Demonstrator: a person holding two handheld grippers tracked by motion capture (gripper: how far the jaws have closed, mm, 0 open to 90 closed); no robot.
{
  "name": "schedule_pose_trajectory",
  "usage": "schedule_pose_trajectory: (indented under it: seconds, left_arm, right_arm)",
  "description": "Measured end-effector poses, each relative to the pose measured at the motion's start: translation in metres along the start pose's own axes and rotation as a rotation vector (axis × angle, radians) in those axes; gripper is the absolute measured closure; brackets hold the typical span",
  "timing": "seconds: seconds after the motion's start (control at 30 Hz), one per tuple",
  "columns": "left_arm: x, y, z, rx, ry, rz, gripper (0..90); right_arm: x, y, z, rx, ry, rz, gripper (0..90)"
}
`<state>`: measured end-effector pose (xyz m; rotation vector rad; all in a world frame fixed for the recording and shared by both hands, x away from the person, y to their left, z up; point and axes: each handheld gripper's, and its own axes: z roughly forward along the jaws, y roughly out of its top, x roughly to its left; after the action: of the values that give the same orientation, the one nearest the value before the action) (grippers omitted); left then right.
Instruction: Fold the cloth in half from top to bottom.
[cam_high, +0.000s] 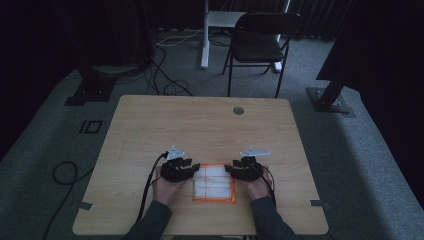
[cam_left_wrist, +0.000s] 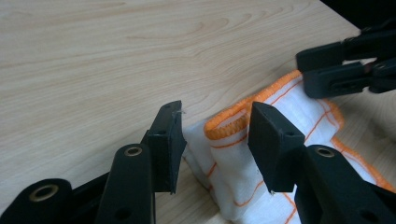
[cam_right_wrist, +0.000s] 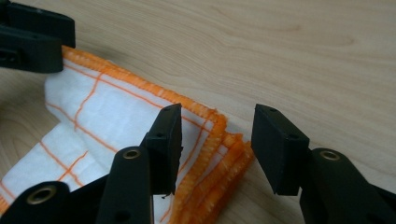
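The folded cloth (cam_high: 214, 183), white with orange grid lines and orange hem, lies flat on the bench (cam_high: 200, 125), near its front edge and between your two hands.

Handling, by judgement: light, soft, limp; several stacked layers that will slip on each other and sag if you lift by one ply. Take it at the thick stitched hem, all layers at once, at the corners.

Left claw (cam_left_wrist: 215, 140): jaws apart, straddling the cloth's near corner, pads clear of the fabric. Right claw (cam_right_wrist: 217, 149): jaws apart too, one over the cloth, the other on bare wood just beside the stacked hem; nothing clamped.

Pose: your left hand (cam_high: 167, 187) and right hand (cam_high: 257, 185) rest low at the cloth's left and right sides, claws pointing inward toward each other, level with the cloth's far edge.
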<state>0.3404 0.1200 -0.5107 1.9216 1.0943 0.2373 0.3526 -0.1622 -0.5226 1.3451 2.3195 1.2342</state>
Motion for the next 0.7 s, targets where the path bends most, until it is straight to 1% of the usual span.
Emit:
schedule_pose_trajectory:
  seconds: [0.03, 0.1, 0.13, 0.23, 0.3, 0.37, 0.4, 0.5, 0.6, 0.7]
  left_arm:
    - [0.0, 0.0, 0.001, 0.006, -0.003, -0.006, 56.5]
    - [0.001, -0.001, 0.003, 0.01, -0.007, -0.016, 57.5]
    - [0.002, -0.001, 0.003, 0.015, -0.011, -0.018, 58.6]
    - [0.0, -0.002, 0.004, 0.025, -0.007, -0.017, 66.2]
    - [-0.001, -0.003, 0.004, 0.029, -0.008, -0.013, 72.8]
    - [-0.003, -0.003, 0.004, 0.032, -0.007, -0.004, 78.2]
    - [-0.004, -0.003, 0.003, 0.032, -0.008, -0.003, 80.2]
    - [-0.005, -0.004, 0.001, 0.031, -0.013, 0.006, 83.9]
    - [-0.007, -0.005, -0.002, 0.029, -0.017, 0.016, 84.7]
    - [-0.01, -0.007, -0.007, 0.025, -0.024, 0.021, 84.6]
  right_arm:
    - [-0.001, 0.0, 0.002, 0.01, 0.013, 0.014, 52.4]
    - [-0.003, -0.001, 0.004, 0.021, 0.022, 0.026, 53.8]
    - [-0.002, -0.001, 0.004, 0.022, 0.024, 0.022, 57.8]
    - [0.001, -0.001, 0.001, 0.018, 0.021, -0.004, 68.9]
    - [0.002, -0.001, 0.0, 0.019, 0.03, -0.025, 76.5]
    - [0.005, -0.001, -0.002, 0.022, 0.03, -0.051, 80.4]
    - [0.006, -0.001, -0.003, 0.022, 0.029, -0.062, 81.0]
    - [0.009, -0.002, -0.006, 0.012, 0.023, -0.076, 81.9]
    - [0.011, -0.001, -0.011, -0.004, 0.026, -0.089, 82.1]
    - [0.013, -0.002, -0.016, -0.007, 0.033, -0.107, 82.0]
